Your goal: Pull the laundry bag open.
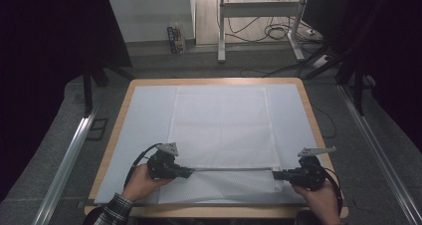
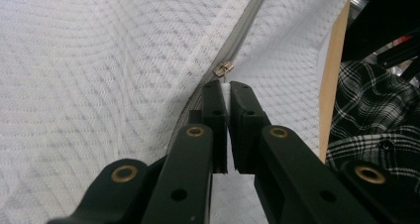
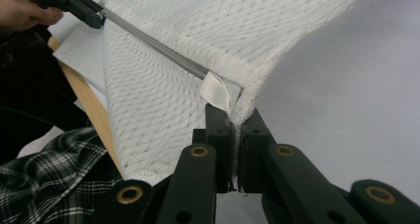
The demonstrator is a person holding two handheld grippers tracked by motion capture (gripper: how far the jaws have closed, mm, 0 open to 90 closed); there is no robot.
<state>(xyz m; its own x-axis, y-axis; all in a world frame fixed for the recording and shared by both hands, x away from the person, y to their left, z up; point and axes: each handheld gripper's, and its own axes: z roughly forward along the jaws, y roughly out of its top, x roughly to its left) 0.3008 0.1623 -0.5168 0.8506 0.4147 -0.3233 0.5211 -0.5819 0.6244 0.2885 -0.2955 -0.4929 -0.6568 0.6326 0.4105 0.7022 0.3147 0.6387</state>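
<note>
A lab: dark curtains (image 1: 45, 60), floor cables (image 1: 268, 31), aluminium rails (image 1: 64, 165).

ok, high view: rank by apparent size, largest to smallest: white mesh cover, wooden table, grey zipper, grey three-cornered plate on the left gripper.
1. wooden table
2. white mesh cover
3. grey zipper, a long thin strip between the left gripper and the right gripper
4. grey three-cornered plate, which sits higher, nearer the camera, yet smallest.

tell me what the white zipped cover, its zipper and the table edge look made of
White mesh cover: looks like soft knitted fabric, matte, with a diamond-patterned open weave. Zipper: grey woven tape, with a small shiny slider that is probably metal. Table edge: pale wood or wood laminate, smooth and tan, though the grain is too faint to tell.
</note>
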